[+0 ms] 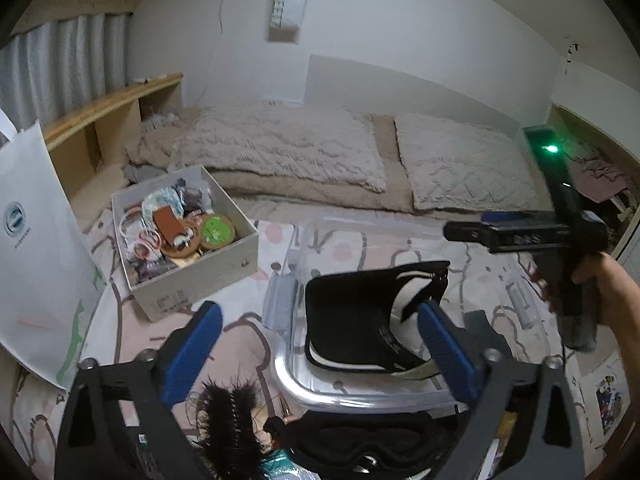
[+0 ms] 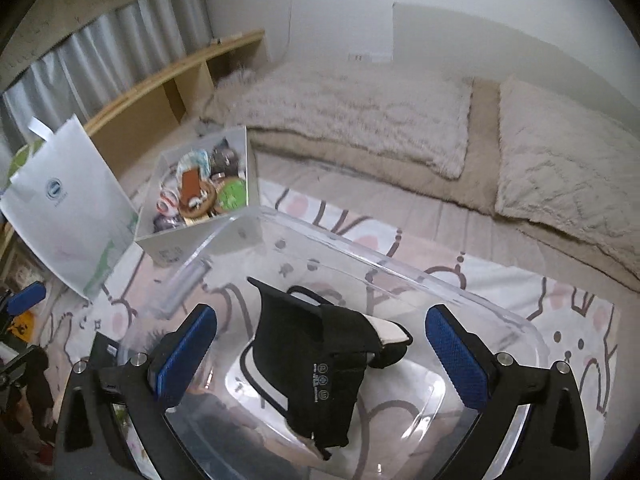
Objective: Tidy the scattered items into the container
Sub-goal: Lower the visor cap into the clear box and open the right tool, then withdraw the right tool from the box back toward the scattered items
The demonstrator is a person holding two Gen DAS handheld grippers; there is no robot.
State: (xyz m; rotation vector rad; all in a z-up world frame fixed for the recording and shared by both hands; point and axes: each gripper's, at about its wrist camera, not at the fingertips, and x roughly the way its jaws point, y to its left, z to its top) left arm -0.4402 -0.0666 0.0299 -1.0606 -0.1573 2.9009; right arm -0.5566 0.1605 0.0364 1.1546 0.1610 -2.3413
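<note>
A clear plastic container [image 1: 320,396] sits on the patterned bed sheet, and a black sun visor [image 1: 360,312] with a white lining lies inside it. My left gripper [image 1: 322,344] is open just above the container's near rim, with nothing between its pads. In the right wrist view, my right gripper [image 2: 322,354] hangs open above the black sun visor [image 2: 312,360] in the clear container [image 2: 400,276], apart from it. In front of the container lie a black sleep mask [image 1: 360,444] and a black bristly brush [image 1: 228,412]. The right gripper [image 1: 468,226] shows at the right, held by a hand.
A white cardboard box [image 1: 240,268] full of small items stands left of the container, also seen as the white box [image 2: 200,236]. A white paper bag [image 1: 36,240] stands further left. Beige fluffy bedding [image 1: 280,148] lies behind, and a wooden shelf [image 1: 112,100] runs along the left wall.
</note>
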